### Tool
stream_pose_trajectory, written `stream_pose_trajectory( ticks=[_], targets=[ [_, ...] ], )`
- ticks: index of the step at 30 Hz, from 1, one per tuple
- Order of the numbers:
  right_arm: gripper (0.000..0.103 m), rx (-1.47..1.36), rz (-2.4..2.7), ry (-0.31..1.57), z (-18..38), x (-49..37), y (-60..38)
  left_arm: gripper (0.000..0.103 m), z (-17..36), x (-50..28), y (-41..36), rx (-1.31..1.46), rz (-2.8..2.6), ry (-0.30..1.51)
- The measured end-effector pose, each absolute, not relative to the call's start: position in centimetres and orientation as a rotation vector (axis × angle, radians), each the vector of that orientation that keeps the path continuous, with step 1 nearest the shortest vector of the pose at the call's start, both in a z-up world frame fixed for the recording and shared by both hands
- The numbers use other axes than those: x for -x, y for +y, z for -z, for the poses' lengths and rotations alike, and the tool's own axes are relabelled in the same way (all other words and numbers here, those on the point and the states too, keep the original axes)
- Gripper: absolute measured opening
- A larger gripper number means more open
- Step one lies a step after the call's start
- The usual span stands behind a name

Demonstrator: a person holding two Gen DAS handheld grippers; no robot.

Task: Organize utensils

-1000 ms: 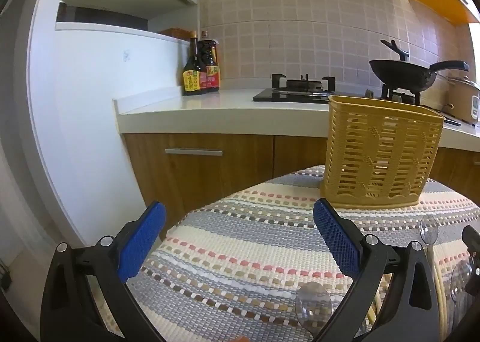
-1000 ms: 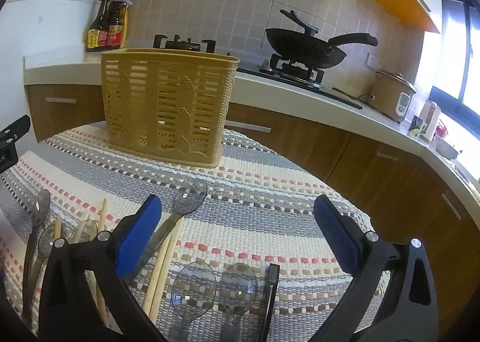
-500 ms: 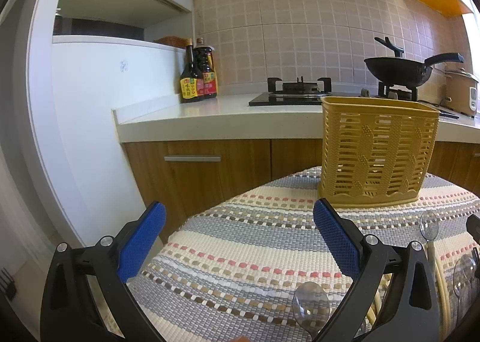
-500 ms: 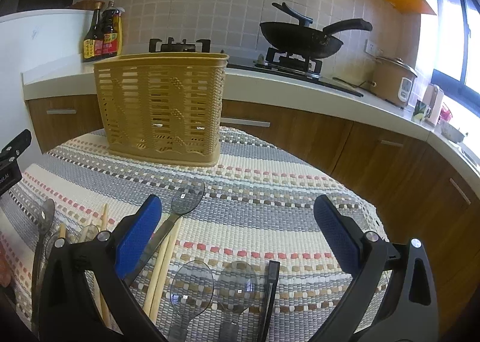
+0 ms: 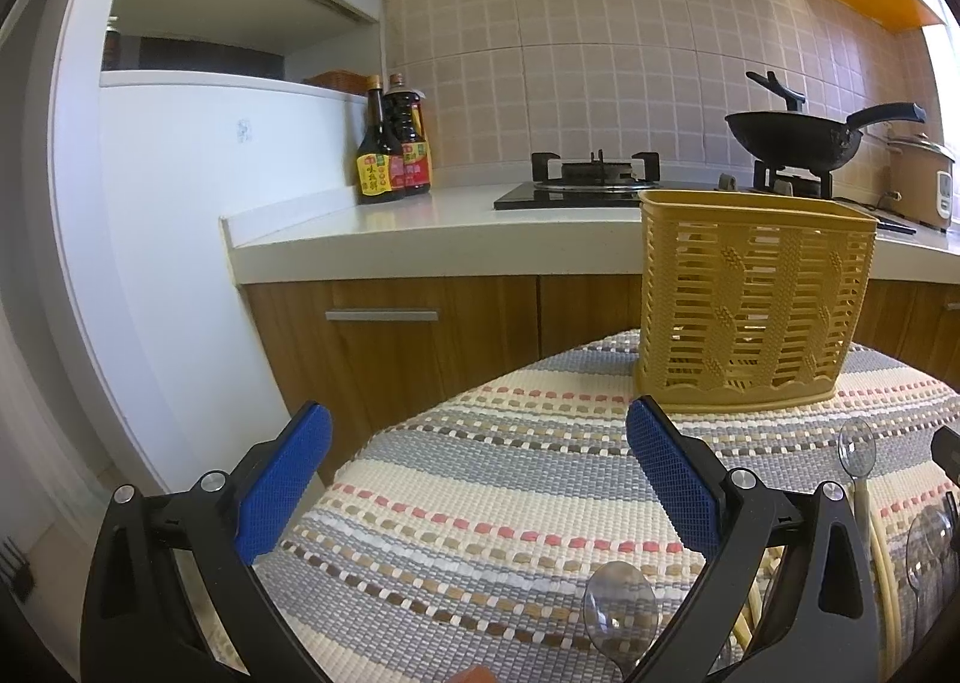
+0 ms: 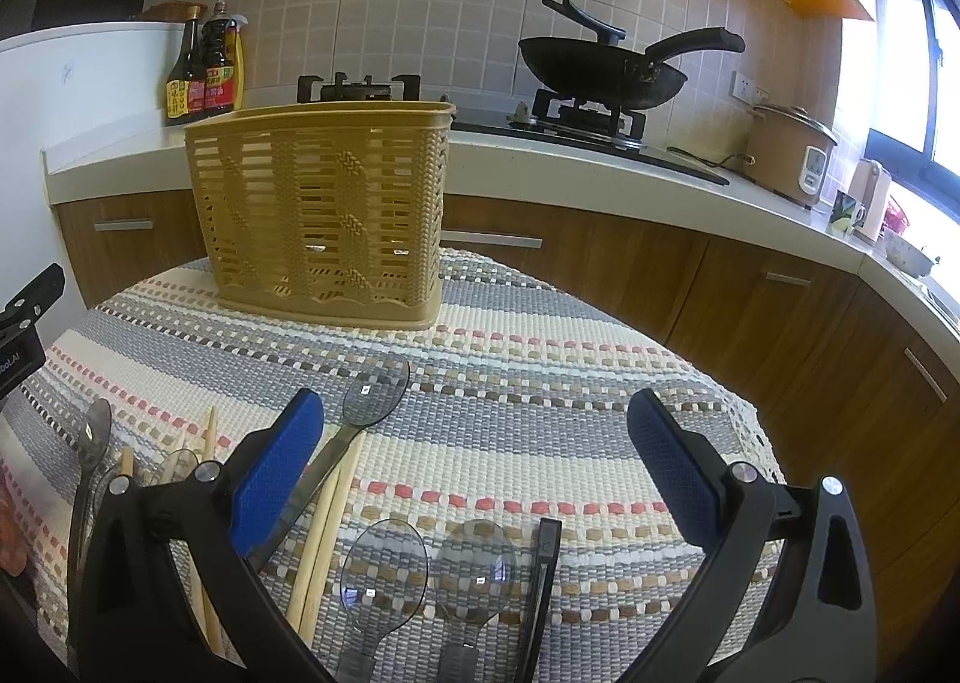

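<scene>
**Both tongs empty over the loose utensils, holder at the far edge**

I have both tongs spread wide with nothing between the pads. My right tongs (image 6: 474, 461) hang over the near rows of utensils at the bottom of the right view: two clear spoons (image 6: 384, 563) side by side at bottom centre, a dark flat handle (image 6: 543, 575) just right of them, a pair of chopsticks (image 6: 327, 527) running under my left pad, and a long clear spoon (image 6: 375, 392) lying aslant beside them. More spoons and chopsticks (image 6: 90, 443) sit at lower left.

The risk I judge first: these pieces lie touching or nearly so, and a grab for one chopstick may drag its twin or nudge the long spoon. The clear spoons are thin and flat on the woven cloth (image 6: 540, 383), so the pads could slide over them or snag the weave and pull the cloth.

My left tongs (image 5: 480, 467) hover near the left edge of the surface, lower centre of the left view, with one spoon (image 5: 618, 605) below the right pad; a push leftward could send things off that edge.

Mid-frame the cloth is bare, good room for carrying. Beyond it stands the yellow slotted holder (image 6: 324, 215), upright, close to the far edge; a hard drop-in could tip or shove it toward the kitchen cabinets (image 6: 600, 269).
</scene>
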State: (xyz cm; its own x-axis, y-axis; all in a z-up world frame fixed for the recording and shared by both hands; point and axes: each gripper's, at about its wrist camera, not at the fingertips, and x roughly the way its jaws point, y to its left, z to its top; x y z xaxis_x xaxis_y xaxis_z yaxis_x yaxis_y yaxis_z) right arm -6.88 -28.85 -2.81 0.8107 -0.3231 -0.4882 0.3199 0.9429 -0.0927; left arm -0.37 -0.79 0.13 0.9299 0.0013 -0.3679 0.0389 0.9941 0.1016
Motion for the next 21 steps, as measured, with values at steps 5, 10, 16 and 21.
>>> stream_pose_trajectory(
  ticks=[5, 10, 16, 21],
  targets=[
    [0.096, 0.005, 0.343, 0.526, 2.79, 6.89, -28.86, 0.095, 0.01, 0.33, -0.77, -0.096, 0.022, 0.370],
    [0.096, -0.002, 0.341, 0.522, 2.78, 6.86, -29.03, 0.096, 0.07, 0.34, -0.81, -0.098, 0.022, 0.381],
    [0.097, -0.008, 0.340, 0.514, 2.78, 6.85, -29.01, 0.095, 0.09, 0.39, -0.86, -0.099, 0.021, 0.377],
    [0.097, 0.004, 0.342, 0.525, 2.86, 6.78, -28.95, 0.096, 0.10, 0.38, -0.91, -0.104, 0.020, 0.380]
  ],
)
